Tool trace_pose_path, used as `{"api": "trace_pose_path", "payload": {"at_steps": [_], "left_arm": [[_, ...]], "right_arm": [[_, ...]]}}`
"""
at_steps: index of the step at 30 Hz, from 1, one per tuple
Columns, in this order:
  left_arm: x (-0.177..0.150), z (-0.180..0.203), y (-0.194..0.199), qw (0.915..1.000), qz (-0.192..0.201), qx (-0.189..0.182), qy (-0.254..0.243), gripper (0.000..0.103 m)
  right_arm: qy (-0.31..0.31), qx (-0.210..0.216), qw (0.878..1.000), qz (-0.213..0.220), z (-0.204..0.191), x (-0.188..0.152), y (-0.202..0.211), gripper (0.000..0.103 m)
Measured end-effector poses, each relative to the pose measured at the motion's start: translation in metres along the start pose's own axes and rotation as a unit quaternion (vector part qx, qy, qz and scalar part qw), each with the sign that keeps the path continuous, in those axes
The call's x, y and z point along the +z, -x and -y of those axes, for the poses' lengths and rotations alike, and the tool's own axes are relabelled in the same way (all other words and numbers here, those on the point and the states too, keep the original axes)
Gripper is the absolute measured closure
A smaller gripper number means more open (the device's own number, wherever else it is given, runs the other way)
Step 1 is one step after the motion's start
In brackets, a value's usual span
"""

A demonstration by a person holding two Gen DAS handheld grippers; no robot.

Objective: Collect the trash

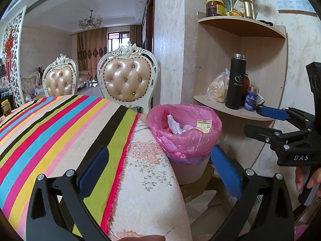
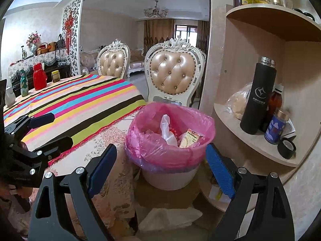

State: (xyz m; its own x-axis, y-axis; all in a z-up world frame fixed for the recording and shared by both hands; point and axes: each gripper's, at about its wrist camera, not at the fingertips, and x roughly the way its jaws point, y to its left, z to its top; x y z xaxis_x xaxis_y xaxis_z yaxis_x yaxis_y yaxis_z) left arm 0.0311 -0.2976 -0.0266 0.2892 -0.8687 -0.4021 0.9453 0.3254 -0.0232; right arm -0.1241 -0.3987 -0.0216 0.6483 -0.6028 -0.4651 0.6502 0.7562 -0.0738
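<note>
While the striped cloth (image 2: 80, 100) covers the worktop (image 2: 112, 140) on the left, the trash bin (image 2: 170, 176) stands just beside its edge, in front of a tufted chair (image 2: 173, 74). It is a pale tub lined with a crinkled pink bag (image 2: 160, 152) folded over the rim, holding white crumpled plastic (image 2: 167, 128) and a yellow-labelled packet (image 2: 190, 138). The left gripper (image 1: 160, 170) and right gripper (image 2: 161, 168) both stand wide apart and empty. The corner shelf (image 2: 250, 140) on the right carries a black flask (image 2: 258, 96).
</note>
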Motion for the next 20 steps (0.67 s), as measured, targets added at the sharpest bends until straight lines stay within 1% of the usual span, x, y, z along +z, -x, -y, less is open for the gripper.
{"api": "trace_pose_path", "payload": {"at_steps": [6,9,20], "left_arm": [[-0.0005,-0.0019,-0.0032,1.0,-0.002,0.003,0.002,0.005],[-0.0023,-0.0002,-0.0034,0.9999,-0.001,0.014,-0.004,0.005],[-0.0007,-0.0027,-0.0051,1.0,-0.005,0.001,0.001,0.005]], "right_arm": [[0.0,0.005,1.0,0.0,-0.0024,-0.0022,0.0003,0.018],[-0.003,0.005,1.0,-0.002,-0.0023,-0.0031,-0.0001,0.018],[-0.009,0.003,1.0,-0.002,0.0002,-0.0032,-0.0006,0.018]]}}
